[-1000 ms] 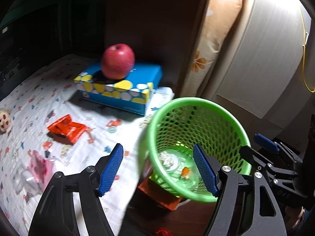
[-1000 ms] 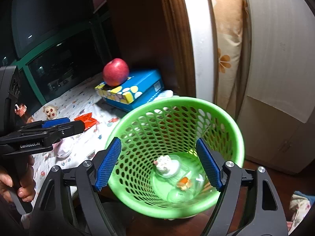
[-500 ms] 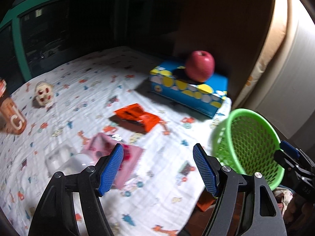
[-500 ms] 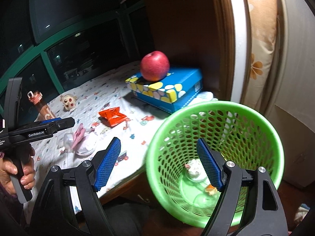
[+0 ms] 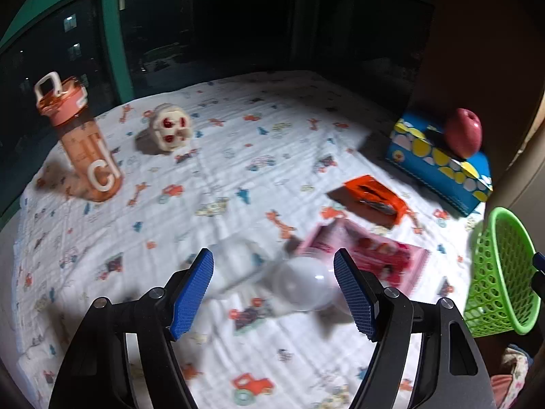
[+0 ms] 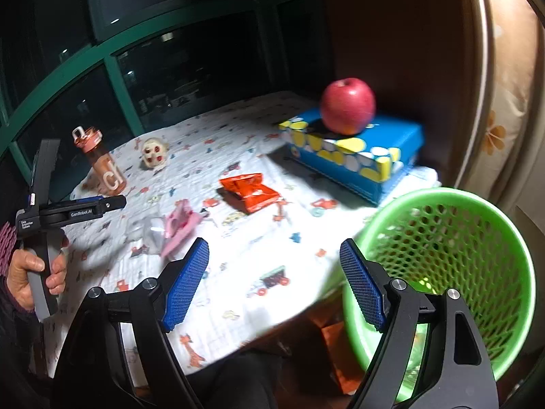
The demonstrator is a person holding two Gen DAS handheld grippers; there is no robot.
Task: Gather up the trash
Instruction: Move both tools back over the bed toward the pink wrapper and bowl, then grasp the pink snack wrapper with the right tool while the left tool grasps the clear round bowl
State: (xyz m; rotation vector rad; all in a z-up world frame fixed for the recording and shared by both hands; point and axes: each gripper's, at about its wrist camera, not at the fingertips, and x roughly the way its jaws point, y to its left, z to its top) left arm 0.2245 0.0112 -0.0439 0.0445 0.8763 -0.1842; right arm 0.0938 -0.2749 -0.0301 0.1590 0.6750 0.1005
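My left gripper (image 5: 273,289) is open and empty, just above a clear plastic cup (image 5: 303,288) lying on the patterned tablecloth (image 5: 218,177). A pink wrapper (image 5: 371,252) lies beside the cup, and an orange wrapper (image 5: 373,197) lies further back. The green mesh bin (image 6: 453,272) stands off the table's right edge, close to my right gripper (image 6: 274,286), which is open and empty. The left gripper also shows in the right wrist view (image 6: 102,204), above the cup (image 6: 153,233) and pink wrapper (image 6: 182,226). The orange wrapper (image 6: 250,191) lies mid-table.
A red apple (image 6: 347,105) sits on a blue tissue box (image 6: 357,156) at the back right. An orange water bottle (image 5: 81,139) and a small skull-like toy (image 5: 170,131) stand at the back left. Dark windows lie behind; a wooden panel stands right.
My left gripper swung left from the bin to over the table and now hovers at the clear cup. My right gripper pulled back from over the bin toward the table edge.
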